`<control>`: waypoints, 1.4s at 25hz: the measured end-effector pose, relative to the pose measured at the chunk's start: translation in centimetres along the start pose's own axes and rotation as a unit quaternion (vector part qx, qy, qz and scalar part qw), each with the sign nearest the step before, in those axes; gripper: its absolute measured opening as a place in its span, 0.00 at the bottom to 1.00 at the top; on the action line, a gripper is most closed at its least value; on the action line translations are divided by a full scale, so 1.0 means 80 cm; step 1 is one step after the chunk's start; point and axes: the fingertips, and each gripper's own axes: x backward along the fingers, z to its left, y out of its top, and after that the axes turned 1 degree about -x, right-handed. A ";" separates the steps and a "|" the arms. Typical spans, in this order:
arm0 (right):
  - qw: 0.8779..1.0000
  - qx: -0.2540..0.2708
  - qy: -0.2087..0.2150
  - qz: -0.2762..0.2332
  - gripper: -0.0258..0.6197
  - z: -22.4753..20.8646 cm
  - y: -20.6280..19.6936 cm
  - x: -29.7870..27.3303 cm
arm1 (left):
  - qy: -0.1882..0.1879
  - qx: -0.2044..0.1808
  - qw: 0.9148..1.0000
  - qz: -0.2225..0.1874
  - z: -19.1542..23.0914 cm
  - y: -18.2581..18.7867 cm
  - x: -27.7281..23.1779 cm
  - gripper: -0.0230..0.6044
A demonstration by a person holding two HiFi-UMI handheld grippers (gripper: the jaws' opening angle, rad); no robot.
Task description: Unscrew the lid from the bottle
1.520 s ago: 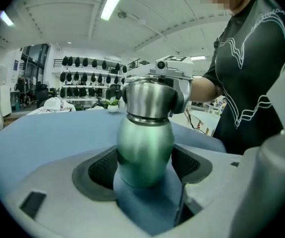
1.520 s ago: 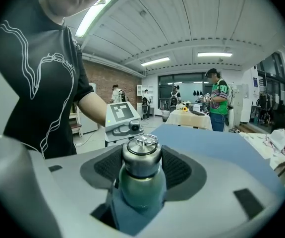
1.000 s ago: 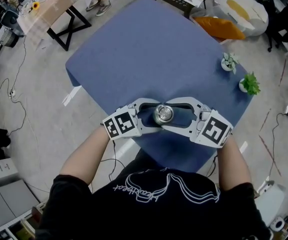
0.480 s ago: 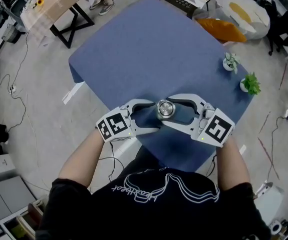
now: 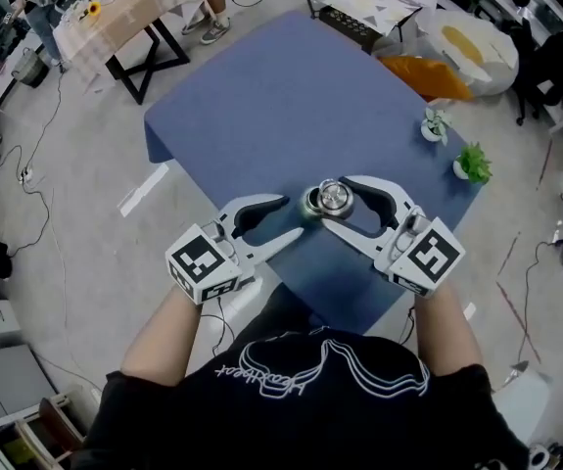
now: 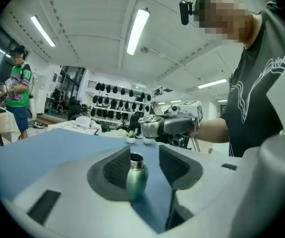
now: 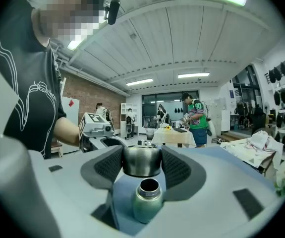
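Both claws have risen: the lid (image 7: pixel 141 161) now hangs clear above the bottle (image 7: pixel 147 200), clamped in the right claw (image 5: pixel 332 202). The open bottle stands alone on the blue surface (image 5: pixel 291 106). The left claw (image 5: pixel 281 218), its jaws just narrowed halfway, grips nothing. Unscrewing looks finished.
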 end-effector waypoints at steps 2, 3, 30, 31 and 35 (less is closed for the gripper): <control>1.000 -0.010 -0.019 -0.019 0.43 0.007 0.016 0.018 | 0.024 0.024 0.999 -0.029 -0.013 0.022 0.010 0.25; 0.999 -0.015 -0.030 -0.023 0.43 0.010 0.022 0.027 | 0.036 0.042 0.997 -0.044 -0.018 0.034 0.015 0.20; 0.988 -0.024 -0.133 -0.079 0.43 0.089 0.080 0.142 | 0.080 0.067 0.990 -0.092 -0.128 0.108 0.042 0.04; 0.988 -0.024 -0.134 -0.078 0.43 0.088 0.080 0.142 | 0.080 0.066 0.990 -0.092 -0.129 0.108 0.042 0.04; 0.987 -0.026 -0.138 -0.077 0.43 0.084 0.079 0.141 | 0.080 0.064 0.990 -0.091 -0.127 0.109 0.040 0.04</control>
